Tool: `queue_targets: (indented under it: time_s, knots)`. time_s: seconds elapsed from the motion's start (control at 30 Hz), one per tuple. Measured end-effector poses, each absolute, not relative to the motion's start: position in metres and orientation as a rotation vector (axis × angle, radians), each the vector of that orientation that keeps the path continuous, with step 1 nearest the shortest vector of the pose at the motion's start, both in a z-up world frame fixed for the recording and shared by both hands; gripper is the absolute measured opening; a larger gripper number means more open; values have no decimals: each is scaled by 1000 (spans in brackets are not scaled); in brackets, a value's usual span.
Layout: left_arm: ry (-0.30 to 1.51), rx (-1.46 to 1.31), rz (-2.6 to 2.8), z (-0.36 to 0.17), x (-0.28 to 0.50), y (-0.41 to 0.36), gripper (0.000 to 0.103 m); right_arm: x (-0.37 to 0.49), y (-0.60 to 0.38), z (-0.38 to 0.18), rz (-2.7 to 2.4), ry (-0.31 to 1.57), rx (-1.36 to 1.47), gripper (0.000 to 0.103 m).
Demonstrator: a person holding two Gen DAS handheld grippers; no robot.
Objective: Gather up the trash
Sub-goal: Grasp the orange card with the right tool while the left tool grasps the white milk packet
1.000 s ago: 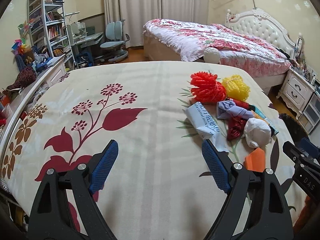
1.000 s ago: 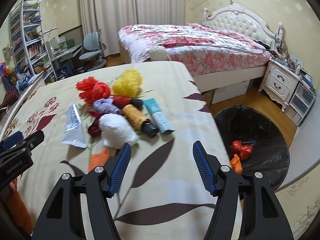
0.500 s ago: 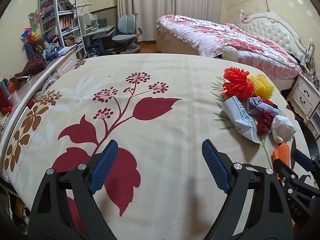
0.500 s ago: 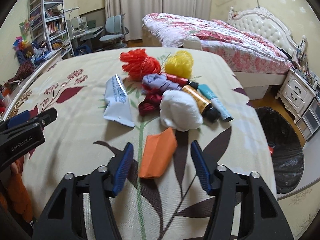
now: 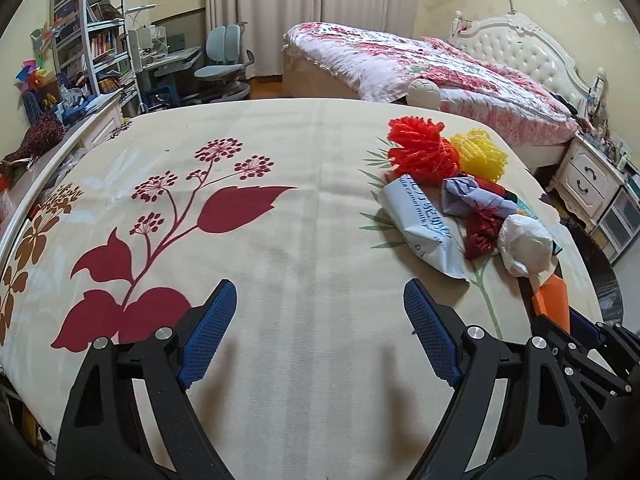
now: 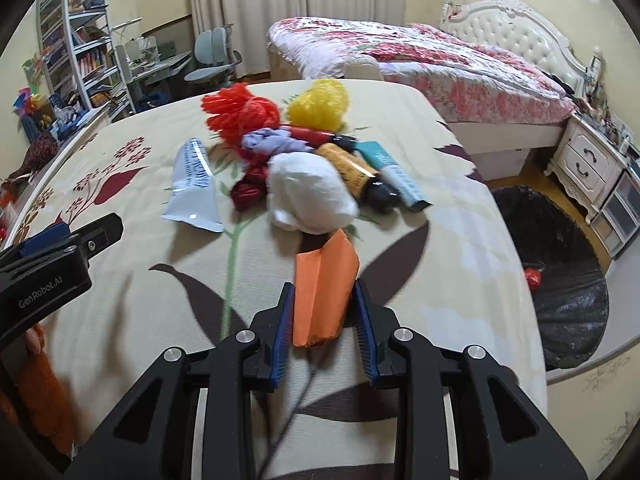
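A folded orange paper (image 6: 324,292) lies on the cream flowered bedspread (image 6: 140,300), between the blue pads of my right gripper (image 6: 322,286). Its jaws are closing, and both pads touch the paper's sides. Just beyond is a pile of trash: a white wad (image 6: 308,196), a white-blue pouch (image 6: 196,188), a red mesh ball (image 6: 240,114), a yellow mesh ball (image 6: 320,104), a brown bottle (image 6: 352,168) and a teal tube (image 6: 390,176). My left gripper (image 5: 320,286) hangs open over bare bedspread left of the pile, nothing between its fingers. The orange paper (image 5: 554,300) shows at that view's right edge.
A black-lined bin (image 6: 560,280) stands on the floor right of the bed, with red scraps inside. Beyond are a second bed (image 6: 420,56), a white nightstand (image 6: 588,168), and a desk, chair and bookshelf (image 5: 92,48) at the back left.
My right gripper swung left from the bed's edge, dropped over the orange paper and narrowed its jaws onto it. The left gripper's view wobbled, but its jaws stayed wide.
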State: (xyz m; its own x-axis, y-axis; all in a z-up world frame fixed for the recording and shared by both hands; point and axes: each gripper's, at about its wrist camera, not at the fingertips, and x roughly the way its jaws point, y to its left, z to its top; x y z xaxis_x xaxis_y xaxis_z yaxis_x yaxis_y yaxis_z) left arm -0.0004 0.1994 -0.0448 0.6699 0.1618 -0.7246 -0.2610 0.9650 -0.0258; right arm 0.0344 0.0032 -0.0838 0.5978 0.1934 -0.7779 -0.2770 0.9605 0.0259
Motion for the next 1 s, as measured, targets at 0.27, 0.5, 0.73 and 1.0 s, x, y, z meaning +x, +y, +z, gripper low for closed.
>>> queue_targets:
  time_s: [0.27, 0.5, 0.73, 1.0]
  knots:
    - [803, -121, 191, -43, 18, 172, 84, 48, -32, -84, 192, 887, -59, 30]
    - [817, -108, 188, -44, 43, 161, 84, 62, -46, -81, 165, 870, -44, 30]
    - [890, -107, 207, -58, 69, 160, 83, 74, -49, -80, 178, 866, -35, 30]
    - [909, -105, 182, -64, 68, 162, 43, 76, -51, -81, 194, 875, -22, 30]
